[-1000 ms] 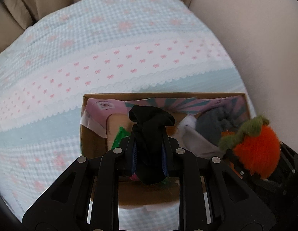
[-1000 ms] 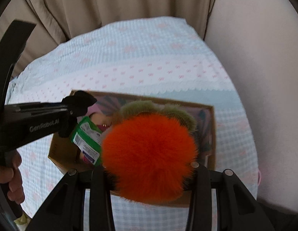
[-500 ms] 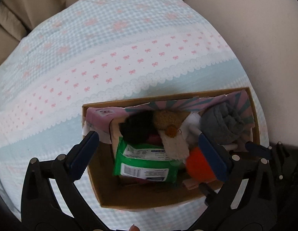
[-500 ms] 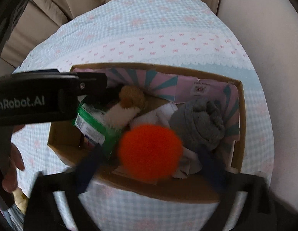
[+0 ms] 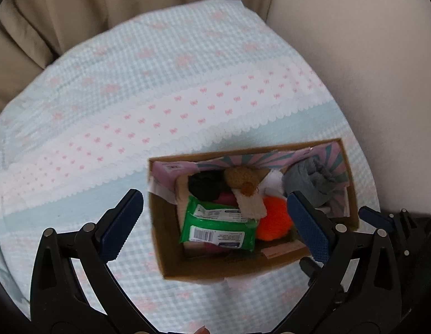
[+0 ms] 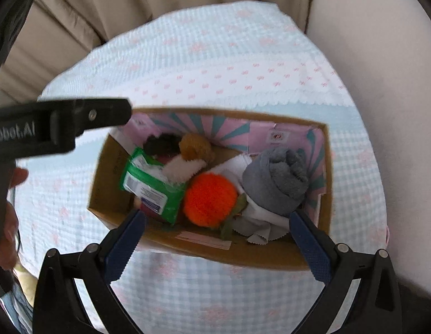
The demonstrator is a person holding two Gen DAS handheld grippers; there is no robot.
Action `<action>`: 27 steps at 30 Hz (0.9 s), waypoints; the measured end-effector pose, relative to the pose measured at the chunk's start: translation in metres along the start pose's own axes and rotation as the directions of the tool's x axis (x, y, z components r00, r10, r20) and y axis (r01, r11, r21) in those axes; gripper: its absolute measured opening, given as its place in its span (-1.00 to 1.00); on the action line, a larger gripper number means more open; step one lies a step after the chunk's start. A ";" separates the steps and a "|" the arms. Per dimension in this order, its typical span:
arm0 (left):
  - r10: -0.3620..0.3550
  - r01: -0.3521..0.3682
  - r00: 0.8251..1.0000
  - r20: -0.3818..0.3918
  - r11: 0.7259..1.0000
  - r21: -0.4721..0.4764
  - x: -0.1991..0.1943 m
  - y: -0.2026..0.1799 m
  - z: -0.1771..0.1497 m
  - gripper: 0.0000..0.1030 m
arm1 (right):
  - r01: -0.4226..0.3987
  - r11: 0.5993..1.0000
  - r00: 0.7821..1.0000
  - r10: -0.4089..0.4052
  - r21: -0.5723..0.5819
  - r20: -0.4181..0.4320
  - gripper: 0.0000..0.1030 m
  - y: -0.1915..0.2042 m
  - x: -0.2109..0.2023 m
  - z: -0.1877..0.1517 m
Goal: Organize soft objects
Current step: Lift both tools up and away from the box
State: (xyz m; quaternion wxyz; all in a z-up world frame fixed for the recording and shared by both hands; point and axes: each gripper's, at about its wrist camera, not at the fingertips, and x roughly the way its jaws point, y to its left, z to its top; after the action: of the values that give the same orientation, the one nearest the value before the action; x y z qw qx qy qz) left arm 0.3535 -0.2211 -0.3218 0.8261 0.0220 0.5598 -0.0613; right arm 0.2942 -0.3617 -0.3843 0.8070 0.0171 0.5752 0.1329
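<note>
The only lettering that reads clearly is white print on the black body of the left claw (image 6: 59, 128) as seen from the right wrist view: "obot.AI", cut off at the frame edge. The green wipes pack (image 5: 218, 224) carries a white label with a barcode and a blue patch; its text is too small to make out.

Both claws hang above the cardboard box (image 5: 171, 250), empty. The left claw (image 5: 215, 222) has its blue-padded jaws spread wide, and the right claw (image 6: 217, 239) is likewise fully parted, gripping nothing.

The soft objects all lie inside the box, which sits on a bed cover (image 5: 160, 97) of pale blue gingham with a white scalloped band of small pink bows. The box is plain brown card outside, with pink and teal sunburst stripes on its inner walls. Inside it are a fluffy round orange pom-pom (image 6: 211, 200) with green felt leaves, a rolled grey knit sock (image 6: 279, 183), a black fabric bundle (image 5: 205, 185), a tan and cream plush toy (image 6: 190, 156), and white pinked-edge cloth (image 6: 260, 228). The glossy wipes pack leans beside the pom-pom.
</note>
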 end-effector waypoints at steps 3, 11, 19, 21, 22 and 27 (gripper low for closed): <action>-0.001 0.001 0.999 0.048 1.000 0.002 -0.031 0.004 -0.001 0.99 | -0.006 1.000 0.999 0.005 0.028 0.036 1.00 0.002 -0.023 0.002; 0.012 -0.008 0.986 0.169 1.000 -0.023 -0.126 0.034 -0.031 0.99 | 0.027 0.995 0.984 -0.043 0.092 0.172 1.00 0.025 -0.109 0.000; -0.005 0.004 0.909 0.417 1.000 0.002 -0.243 0.076 -0.054 0.99 | 0.078 0.993 0.909 -0.109 0.092 0.403 1.00 0.070 -0.217 -0.011; -0.015 0.019 0.881 0.473 1.000 -0.003 -0.270 0.085 -0.060 0.99 | 0.094 0.991 0.875 -0.129 0.098 0.466 1.00 0.084 -0.245 -0.015; -0.012 0.016 0.867 0.499 1.000 -0.004 -0.284 0.090 -0.064 0.99 | 0.102 0.990 0.859 -0.139 0.102 0.493 1.00 0.090 -0.256 -0.017; 0.019 -0.020 0.815 0.580 1.000 -0.004 -0.325 0.107 -0.086 0.99 | 0.142 0.982 0.779 -0.190 0.127 0.598 1.00 0.125 -0.302 -0.029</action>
State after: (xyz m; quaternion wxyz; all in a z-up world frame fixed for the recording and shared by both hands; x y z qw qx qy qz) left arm 0.1692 -0.0814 -0.0556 0.9578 0.0090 0.2815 -0.0574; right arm 0.1515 -0.3158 -0.0928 0.9560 0.0384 0.2897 0.0270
